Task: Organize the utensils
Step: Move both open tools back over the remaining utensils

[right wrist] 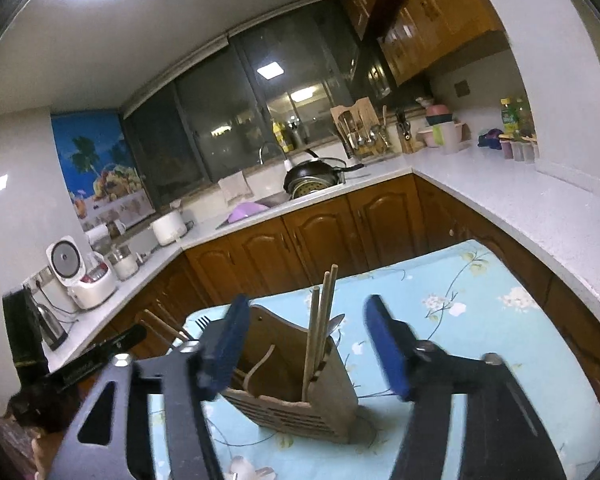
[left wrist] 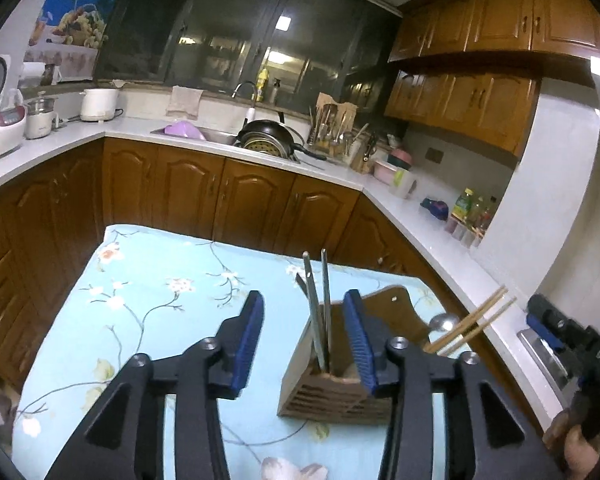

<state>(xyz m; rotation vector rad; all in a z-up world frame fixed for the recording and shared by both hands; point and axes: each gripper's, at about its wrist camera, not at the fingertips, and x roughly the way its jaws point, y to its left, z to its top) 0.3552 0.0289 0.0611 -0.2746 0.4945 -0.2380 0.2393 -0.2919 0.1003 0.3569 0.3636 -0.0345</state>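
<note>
Item: wooden utensil holder [left wrist: 332, 392], wedge-shaped with a slatted front and a tall back panel pierced by a hanging hole, set on a table covered in a pale blue floral cloth [left wrist: 148, 300]. From left to right: the left gripper [left wrist: 304, 340] is seen with its blue ribbed pads apart and nothing pressed between them; just ahead of its right-hand pad two metal chopsticks [left wrist: 320, 312] stand near-upright in the holder's left compartment, long axis vertical with a slight lean away. Further right, a pair of wooden chopsticks [left wrist: 472, 326] slants outward from the right compartment, beside a spoon bowl [left wrist: 442, 322] of polished steel. The right gripper [right wrist: 306, 340] is held wide apart around the holder, empty, with the wooden chopsticks rising between its pads. No loose utensil is seen on the cloth; sorting is judged largely done. Beyond, white counters [left wrist: 220, 142] and brown cabinets are noted.
</note>
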